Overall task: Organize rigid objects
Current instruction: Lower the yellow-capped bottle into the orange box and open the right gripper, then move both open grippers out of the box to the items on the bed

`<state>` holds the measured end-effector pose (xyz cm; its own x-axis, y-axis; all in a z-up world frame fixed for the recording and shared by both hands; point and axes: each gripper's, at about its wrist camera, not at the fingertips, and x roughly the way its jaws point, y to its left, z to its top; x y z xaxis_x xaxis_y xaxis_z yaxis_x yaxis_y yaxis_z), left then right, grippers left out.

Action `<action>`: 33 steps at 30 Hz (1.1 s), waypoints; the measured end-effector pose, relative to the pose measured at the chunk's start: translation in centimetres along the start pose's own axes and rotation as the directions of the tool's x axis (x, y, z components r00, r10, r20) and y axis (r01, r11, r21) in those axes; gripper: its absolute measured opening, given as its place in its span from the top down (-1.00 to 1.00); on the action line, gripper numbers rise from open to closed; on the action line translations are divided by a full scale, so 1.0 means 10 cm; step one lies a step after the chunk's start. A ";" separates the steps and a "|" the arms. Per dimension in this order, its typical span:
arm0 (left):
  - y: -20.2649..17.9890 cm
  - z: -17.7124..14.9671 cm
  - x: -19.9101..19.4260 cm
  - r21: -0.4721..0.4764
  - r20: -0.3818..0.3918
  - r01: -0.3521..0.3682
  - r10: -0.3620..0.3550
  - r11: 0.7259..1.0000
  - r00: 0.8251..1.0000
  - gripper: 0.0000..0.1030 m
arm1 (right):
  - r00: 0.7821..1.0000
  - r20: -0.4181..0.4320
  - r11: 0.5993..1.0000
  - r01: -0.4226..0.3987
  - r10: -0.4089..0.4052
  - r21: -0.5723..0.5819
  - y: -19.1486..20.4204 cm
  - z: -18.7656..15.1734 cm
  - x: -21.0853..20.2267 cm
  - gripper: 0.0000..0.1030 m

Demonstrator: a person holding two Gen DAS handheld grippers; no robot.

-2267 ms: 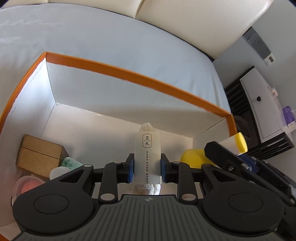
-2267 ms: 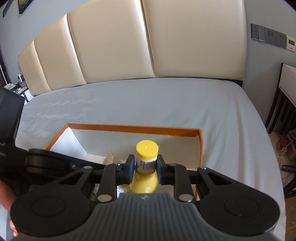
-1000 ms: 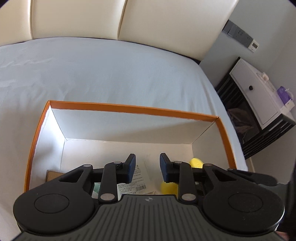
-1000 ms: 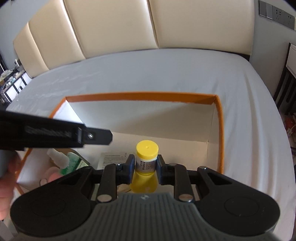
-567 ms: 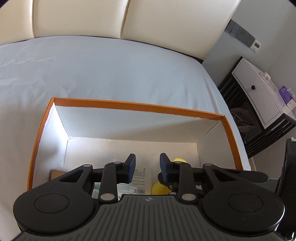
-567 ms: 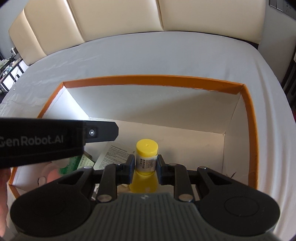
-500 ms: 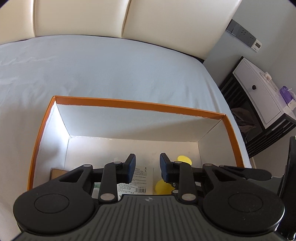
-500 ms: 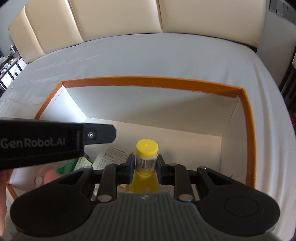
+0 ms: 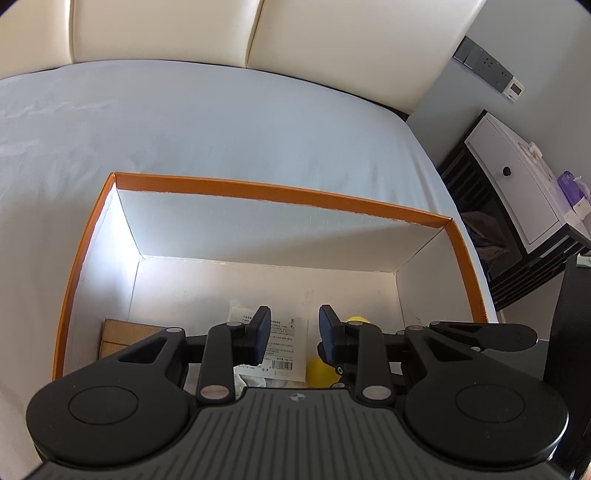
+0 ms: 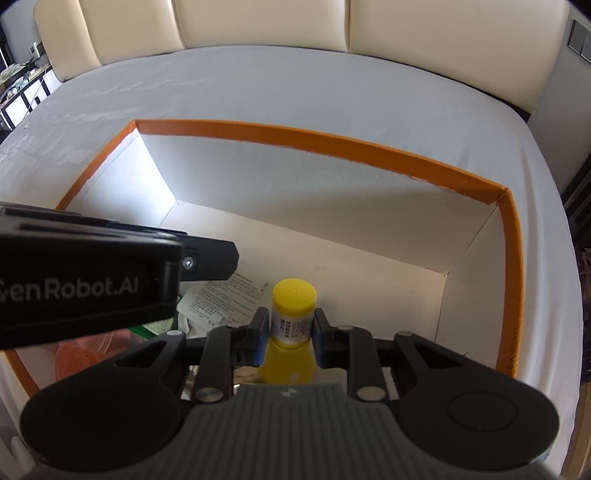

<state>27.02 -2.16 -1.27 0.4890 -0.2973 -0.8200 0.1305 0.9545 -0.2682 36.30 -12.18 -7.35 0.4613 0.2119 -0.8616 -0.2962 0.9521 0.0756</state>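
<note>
An orange-rimmed white box [image 9: 280,194] sits on the bed; it also shows in the right wrist view [image 10: 325,142]. My right gripper [image 10: 290,326] is shut on a yellow-capped bottle [image 10: 293,310] and holds it low inside the box; the bottle also shows in the left wrist view [image 9: 323,371]. My left gripper [image 9: 293,330] is open and empty above the box. Below it lies a white packet with printed text [image 9: 286,354], also in the right wrist view [image 10: 225,295]. A brown cardboard box [image 9: 118,334] lies in the left corner.
The box holds a green item [image 10: 159,326] and a pink round item [image 10: 85,354] at its left, partly hidden by the left gripper body [image 10: 85,284]. A cream headboard [image 9: 258,33] is behind. A white bedside cabinet [image 9: 517,192] stands at the right.
The left gripper let go of the white packet, which now lies in the box, then rose and drew back. The right gripper brought the yellow bottle down into the box.
</note>
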 end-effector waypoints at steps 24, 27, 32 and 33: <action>-0.25 -0.25 -0.68 0.074 0.062 0.059 -0.064 0.995 0.996 0.35 | 0.986 0.160 0.998 -0.044 0.037 0.040 0.00 -0.25 -0.84 0.09; -0.35 -0.41 -0.90 0.119 0.103 0.068 -0.081 0.991 0.991 0.35 | 0.970 0.238 0.996 -0.059 0.042 0.066 -0.02 -0.43 -1.09 0.03; -0.37 -0.70 -1.16 0.115 0.141 0.120 -0.136 0.986 0.981 0.34 | 0.939 0.342 0.992 -0.077 0.038 0.102 -0.03 -0.84 -1.44 -0.04; -0.36 -0.76 -1.19 0.107 0.141 0.128 -0.142 0.986 0.980 0.34 | 0.934 0.356 0.992 -0.082 0.041 0.101 -0.02 -0.94 -1.49 -0.04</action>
<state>14.20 -2.24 5.58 0.5821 -0.4237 -0.6939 0.2835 0.9057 -0.3152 21.61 -17.60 0.79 0.7165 0.3150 -0.6225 -0.2468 0.9490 0.1961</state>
